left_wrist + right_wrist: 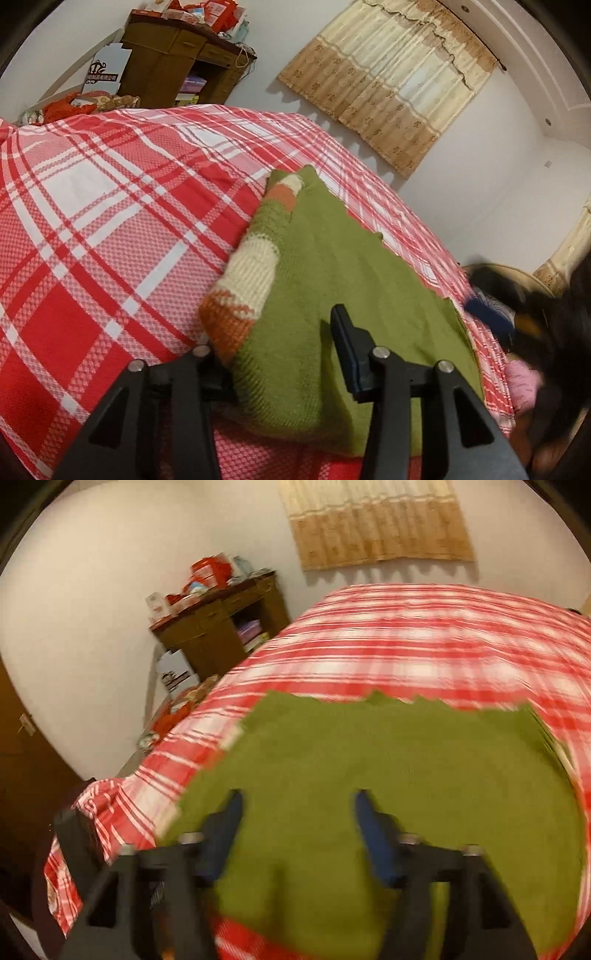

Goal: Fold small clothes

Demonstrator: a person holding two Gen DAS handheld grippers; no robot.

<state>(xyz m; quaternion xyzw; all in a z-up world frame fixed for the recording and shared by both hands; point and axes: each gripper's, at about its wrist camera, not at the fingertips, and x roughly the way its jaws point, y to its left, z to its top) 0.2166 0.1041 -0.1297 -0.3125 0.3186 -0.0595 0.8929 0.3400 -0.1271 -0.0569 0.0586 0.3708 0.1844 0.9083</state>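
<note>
A small green knit sweater (pixel 332 266) lies on a red and white plaid bed cover (pixel 110 206). Its sleeve (pixel 255 273), striped cream and orange, is folded along the left side. My left gripper (pixel 277 332) is open, its jaws wide apart over the sweater's near edge; the left finger is partly hidden under the sleeve cuff. In the right wrist view the sweater (pixel 388 760) lies spread flat and blurred. My right gripper (pixel 297 812) is open just above the sweater's near part, with nothing between its fingers.
A brown wooden cabinet (pixel 177 62) with red boxes on top stands by the wall beyond the bed; it also shows in the right wrist view (pixel 221 627). A curtain (pixel 388 81) hangs on the wall. Dark, blue and pink clothes (pixel 517 332) lie at the bed's right edge.
</note>
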